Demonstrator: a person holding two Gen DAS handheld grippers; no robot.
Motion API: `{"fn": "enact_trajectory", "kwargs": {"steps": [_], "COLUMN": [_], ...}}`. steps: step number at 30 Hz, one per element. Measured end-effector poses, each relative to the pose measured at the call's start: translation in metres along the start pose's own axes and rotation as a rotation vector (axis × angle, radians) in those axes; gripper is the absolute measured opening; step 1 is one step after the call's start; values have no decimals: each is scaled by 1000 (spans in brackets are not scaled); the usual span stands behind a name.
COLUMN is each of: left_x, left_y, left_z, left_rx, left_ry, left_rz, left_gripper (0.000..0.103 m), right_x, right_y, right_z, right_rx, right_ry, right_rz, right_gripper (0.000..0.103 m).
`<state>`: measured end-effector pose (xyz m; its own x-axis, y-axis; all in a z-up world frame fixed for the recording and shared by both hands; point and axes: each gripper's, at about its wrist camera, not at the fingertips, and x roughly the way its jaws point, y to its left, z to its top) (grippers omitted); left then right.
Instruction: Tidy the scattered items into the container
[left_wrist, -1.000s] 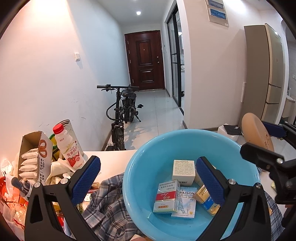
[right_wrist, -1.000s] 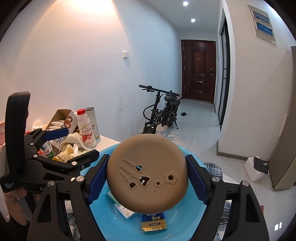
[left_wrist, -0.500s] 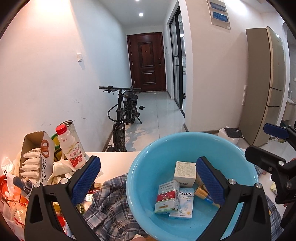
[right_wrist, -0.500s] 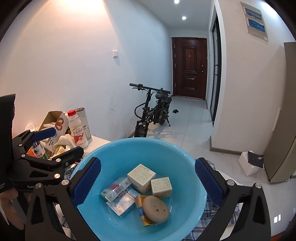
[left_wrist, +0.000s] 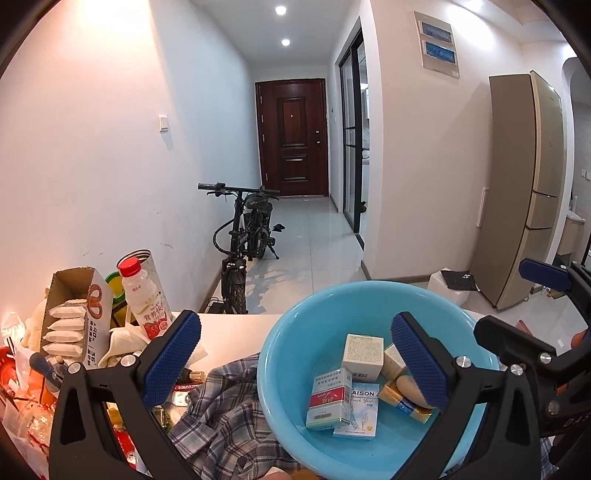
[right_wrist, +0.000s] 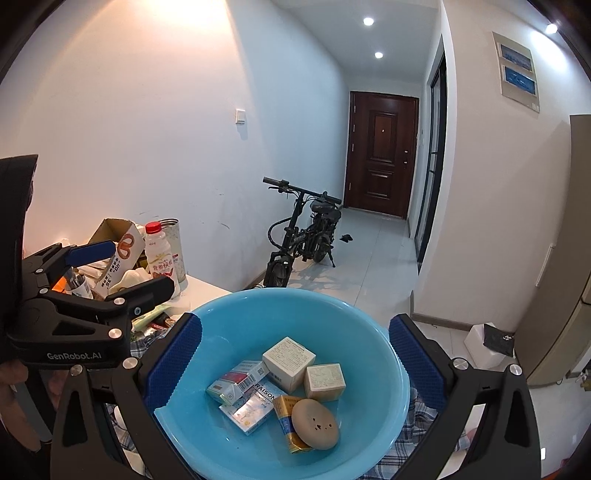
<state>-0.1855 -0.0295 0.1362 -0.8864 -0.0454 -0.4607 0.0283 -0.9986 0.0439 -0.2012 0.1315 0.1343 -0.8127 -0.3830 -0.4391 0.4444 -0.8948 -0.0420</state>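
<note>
Basin (right_wrist: 369, 321), blue, sits on plaid cloth (left_wrist: 221, 417) on white table (left_wrist: 236, 328). Both grippers above it: right gripper (right_wrist: 291, 358) jaws wide apart, empty; left gripper (left_wrist: 295, 362) likewise. Inside basin: boxes (right_wrist: 290, 363) clustered, tan round disc (right_wrist: 315, 424) resting atop yellow-blue packet (right_wrist: 286, 410).

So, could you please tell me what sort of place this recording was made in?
Most likely a lived-in apartment: a hallway ending in a dark wooden front door, a bicycle parked against the wall, and a tall fridge on the right.
</note>
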Motion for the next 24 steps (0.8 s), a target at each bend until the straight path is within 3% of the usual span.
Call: {"fn": "enact_trajectory", "kwargs": {"steps": [14, 18, 24], "left_x": [4, 4, -28], "left_y": [-2, -4, -3], "left_z": [-1, -1, 2], "left_rx": [-3, -26, -32], "left_ry": [15, 37, 19], "left_rz": [-10, -65, -33], "left_gripper": [103, 103, 103], "right_x": [6, 6, -14], "right_y": [-8, -8, -6], "right_z": [0, 0, -2], "right_rx": [30, 29, 27], "right_ry": [26, 27, 14], "right_rz": [-12, -7, -21], "right_gripper": [103, 103, 103]}}
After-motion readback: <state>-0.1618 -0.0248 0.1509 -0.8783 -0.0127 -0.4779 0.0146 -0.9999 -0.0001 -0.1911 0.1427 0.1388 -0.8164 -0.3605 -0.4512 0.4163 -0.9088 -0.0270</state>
